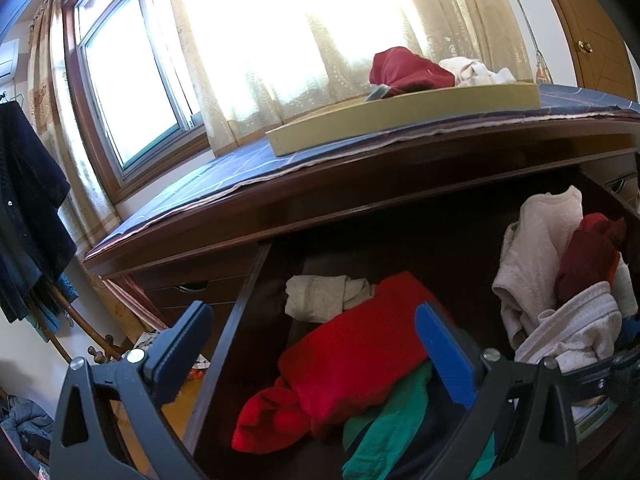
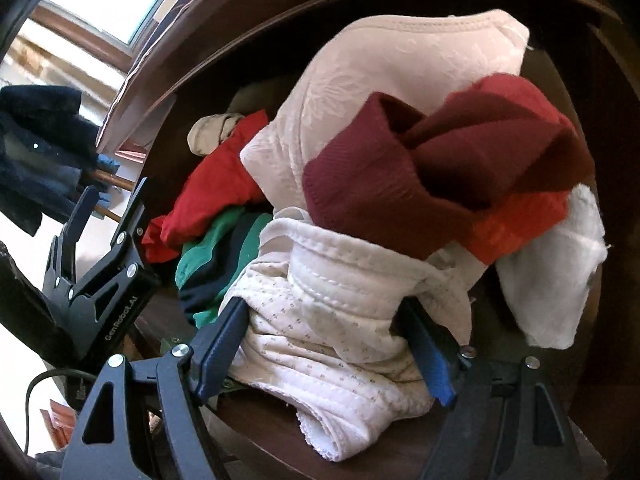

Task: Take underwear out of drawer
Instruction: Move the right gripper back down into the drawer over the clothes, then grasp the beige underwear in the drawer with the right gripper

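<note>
The dark wooden drawer (image 1: 240, 320) stands open and holds a heap of underwear. My right gripper (image 2: 324, 344) has its jaws wide apart around a white dotted pair (image 2: 320, 320); the pads (image 2: 224, 336) touch its sides. A maroon garment (image 2: 440, 168) and a pale pink one (image 2: 380, 80) lie on top behind it. My left gripper (image 1: 316, 344) is open and empty, hovering above a red garment (image 1: 360, 352) and a green one (image 1: 384, 424) at the drawer's left. The white pair also shows at the right in the left wrist view (image 1: 572, 328).
On the dresser top a flat yellow box (image 1: 400, 116) lies on a blue cloth (image 1: 224, 176), holding a red garment (image 1: 408, 70) and a white one (image 1: 476, 70). A window and curtains are behind. Dark clothes (image 1: 28, 208) hang on a rack at left.
</note>
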Demonstrator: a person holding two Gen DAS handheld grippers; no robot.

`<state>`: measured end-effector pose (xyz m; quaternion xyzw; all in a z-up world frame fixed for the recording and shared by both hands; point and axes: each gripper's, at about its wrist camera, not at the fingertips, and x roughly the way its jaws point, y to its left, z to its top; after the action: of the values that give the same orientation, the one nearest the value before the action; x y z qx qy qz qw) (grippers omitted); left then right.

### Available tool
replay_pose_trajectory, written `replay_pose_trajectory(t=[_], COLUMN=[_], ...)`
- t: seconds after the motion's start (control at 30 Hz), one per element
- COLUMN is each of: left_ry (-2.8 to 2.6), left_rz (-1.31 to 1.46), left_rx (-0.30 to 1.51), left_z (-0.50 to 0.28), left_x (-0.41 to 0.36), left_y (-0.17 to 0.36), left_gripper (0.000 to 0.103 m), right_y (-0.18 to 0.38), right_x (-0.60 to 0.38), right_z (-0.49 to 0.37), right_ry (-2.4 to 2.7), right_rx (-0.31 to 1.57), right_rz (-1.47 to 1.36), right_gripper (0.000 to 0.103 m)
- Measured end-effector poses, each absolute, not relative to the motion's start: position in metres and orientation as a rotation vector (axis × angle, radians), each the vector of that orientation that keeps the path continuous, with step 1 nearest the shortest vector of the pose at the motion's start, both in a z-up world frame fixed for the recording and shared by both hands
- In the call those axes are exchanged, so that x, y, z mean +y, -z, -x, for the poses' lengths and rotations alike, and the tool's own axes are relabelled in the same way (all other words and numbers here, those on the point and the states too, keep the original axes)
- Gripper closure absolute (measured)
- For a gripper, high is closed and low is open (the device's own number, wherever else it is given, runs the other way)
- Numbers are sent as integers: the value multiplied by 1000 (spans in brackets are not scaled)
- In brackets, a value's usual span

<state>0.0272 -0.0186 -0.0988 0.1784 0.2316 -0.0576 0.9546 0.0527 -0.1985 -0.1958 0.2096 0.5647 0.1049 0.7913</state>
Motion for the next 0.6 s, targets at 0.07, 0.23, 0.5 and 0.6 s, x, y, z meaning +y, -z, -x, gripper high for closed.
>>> replay_pose_trajectory(t=[0.07, 0.23, 0.5, 0.6], left_ry=[117, 117, 120, 120], left_rz=[-363, -362, -367, -366], left_rx=[469, 465, 463, 463], left_z=[-28, -27, -26, -26], left_x=[-19, -19, -19, -19], left_y=[99, 99, 99, 99], left_gripper=[0, 0, 0, 0], right_y=[196, 190, 170, 155], right_x=[-200, -209, -222, -230], right_z=[-51, -44, -28, -18], right_ry=[-229, -241, -251, -271], right_rx=[1212, 1202, 1150, 1118], right_rz=[-460, -459, -475, -490], right_gripper=[29, 54, 77, 90])
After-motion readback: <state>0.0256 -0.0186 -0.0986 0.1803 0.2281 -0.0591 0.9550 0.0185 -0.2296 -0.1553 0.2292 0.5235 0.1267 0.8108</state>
